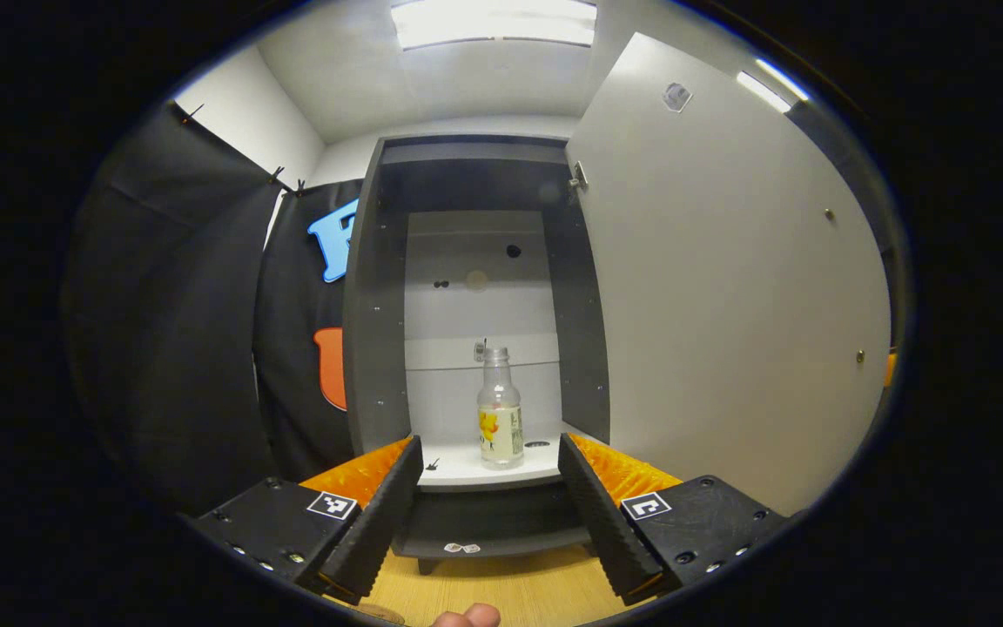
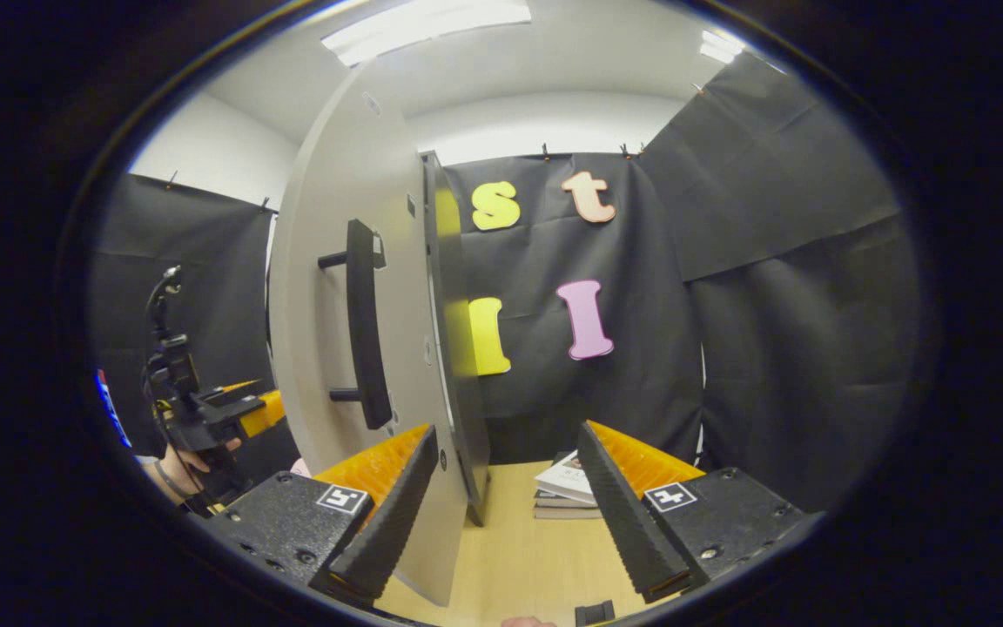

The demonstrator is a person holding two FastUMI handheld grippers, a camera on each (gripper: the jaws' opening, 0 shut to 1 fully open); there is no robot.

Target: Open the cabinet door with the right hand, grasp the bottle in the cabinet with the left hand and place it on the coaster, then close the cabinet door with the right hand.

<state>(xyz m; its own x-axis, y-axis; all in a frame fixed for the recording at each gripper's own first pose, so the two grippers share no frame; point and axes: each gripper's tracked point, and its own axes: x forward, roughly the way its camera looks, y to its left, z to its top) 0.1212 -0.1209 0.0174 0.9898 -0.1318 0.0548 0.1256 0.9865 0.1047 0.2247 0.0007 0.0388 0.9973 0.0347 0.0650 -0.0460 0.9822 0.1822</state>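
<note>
Your left claw (image 1: pixel 491 514) is spread, facing the clear bottle (image 1: pixel 500 409) (likely light, stiff, slippery): grip mid-body at the label. The right claw (image 2: pixel 508 522) is spread too.

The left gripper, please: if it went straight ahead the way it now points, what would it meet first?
Most likely the bottle, which stands upright on the cabinet shelf, centred between the left gripper's open fingers. Nothing shows in the way before it, though depth is hard to judge here.

The right gripper (image 2: pixel 501 514) hangs with its jaws wide apart, the open cabinet door (image 2: pixel 327 287) and its black bar handle (image 2: pixel 365 322) just ahead. Stacked books (image 2: pixel 567 492) lie near the table's (image 2: pixel 510 557) far edge. The left gripper (image 2: pixel 223 409), held in a hand (image 2: pixel 184 461), is left of the door.
</note>
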